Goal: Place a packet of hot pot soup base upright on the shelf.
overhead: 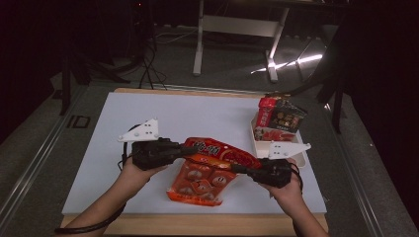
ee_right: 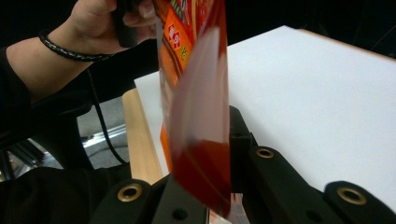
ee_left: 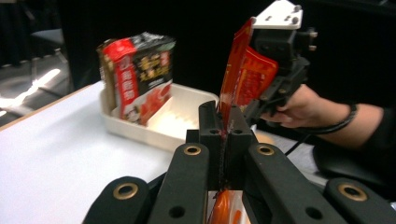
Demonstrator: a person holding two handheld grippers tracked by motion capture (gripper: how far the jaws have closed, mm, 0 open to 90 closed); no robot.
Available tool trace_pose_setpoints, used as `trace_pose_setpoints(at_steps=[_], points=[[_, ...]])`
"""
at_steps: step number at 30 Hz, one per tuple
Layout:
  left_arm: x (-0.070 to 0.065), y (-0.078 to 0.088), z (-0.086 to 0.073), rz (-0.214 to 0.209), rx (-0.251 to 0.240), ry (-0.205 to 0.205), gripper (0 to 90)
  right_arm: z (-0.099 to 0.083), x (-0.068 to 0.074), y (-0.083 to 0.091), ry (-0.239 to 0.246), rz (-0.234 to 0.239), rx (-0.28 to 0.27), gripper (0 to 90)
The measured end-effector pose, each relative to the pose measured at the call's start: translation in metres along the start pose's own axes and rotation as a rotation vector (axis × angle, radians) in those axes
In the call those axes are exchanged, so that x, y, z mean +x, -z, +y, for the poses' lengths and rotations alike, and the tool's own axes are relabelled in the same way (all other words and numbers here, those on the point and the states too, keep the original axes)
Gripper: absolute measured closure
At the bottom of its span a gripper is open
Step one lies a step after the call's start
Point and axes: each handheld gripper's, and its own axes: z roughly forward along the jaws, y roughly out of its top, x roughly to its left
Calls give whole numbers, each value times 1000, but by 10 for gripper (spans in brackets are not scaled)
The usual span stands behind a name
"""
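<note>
Grippers, left (overhead: pixel 190 149) at nine o'clock, right (overhead: pixel 237 169) at three, we clamp on the red bag (overhead: pixel 205 173).

White table (overhead: pixel 148 113) bears a seemingly cream tray (overhead: pixel 257 143)

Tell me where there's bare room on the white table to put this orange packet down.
The far left of the white table, beyond the left gripper, is bare. The right edge is crowded by the white tray with its upright packets.
</note>
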Motion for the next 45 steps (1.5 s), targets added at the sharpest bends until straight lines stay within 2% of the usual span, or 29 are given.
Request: trace_pose_setpoints(at_steps=[4, 5, 7, 11, 16, 17, 19, 22, 26, 29, 30, 33, 35, 36, 37, 39, 40, 42, 43, 45], points=[[0, 2, -2, -4, -16, 14, 893, 9, 5, 6, 16, -29, -8, 900], [1, 2, -5, -12, -28, 19, 893, 12, 7, 7, 33, -51, -9, 900], [1, 2, -7, -5, -22, 8, 890, 21, 11, 11, 53, -101, -12, 900], [5, 1, -9, -16, -15, 12, 882, 26, 11, 13, 62, -118, -6, 900], [10, 2, -10, -16, -53, 10, 827, 38, 15, 16, 128, -140, 5, 900], [11, 2, -10, -24, -62, 18, 790, 40, 15, 16, 129, -137, 0, 900], [12, 1, -10, -26, -71, 18, 656, 45, 15, 18, 143, -140, 4, 900], [11, 1, -13, -1, -71, 23, 489, 50, 14, 18, 159, -155, 11, 900], [14, 3, -18, -15, -105, 69, 285, 54, 10, 22, 153, -168, 3, 900], [14, 4, -22, -9, -113, 68, 152, 57, 9, 26, 147, -172, -7, 900], [14, 3, -25, 8, -108, 74, 152, 58, 8, 28, 149, -180, -15, 900], [13, 2, -33, 19, -100, 56, 89, 68, 4, 41, 132, -193, -63, 900], [15, 2, -41, 18, -93, 83, 59, 73, 3, 47, 136, -204, -80, 900], [15, 2, -41, 18, -93, 83, 39, 73, 3, 47, 136, -204, -80, 900], [16, 3, -46, 33, -90, 100, 23, 80, 3, 54, 148, -222, -100, 900], [17, 4, -48, 34, -90, 107, 23, 82, 3, 56, 150, -227, -106, 900], [19, 6, -53, 54, -84, 115, 22, 88, 1, 64, 151, -250, -124, 900], [19, 7, -55, 64, -76, 115, 20, 90, 0, 67, 150, -257, -132, 900], [20, 8, -58, 76, -66, 114, 20, 96, -3, 76, 149, -280, -149, 900], [20, 11, -65, 96, -47, 111, 20, 100, -6, 83, 150, -295, -164, 900]])
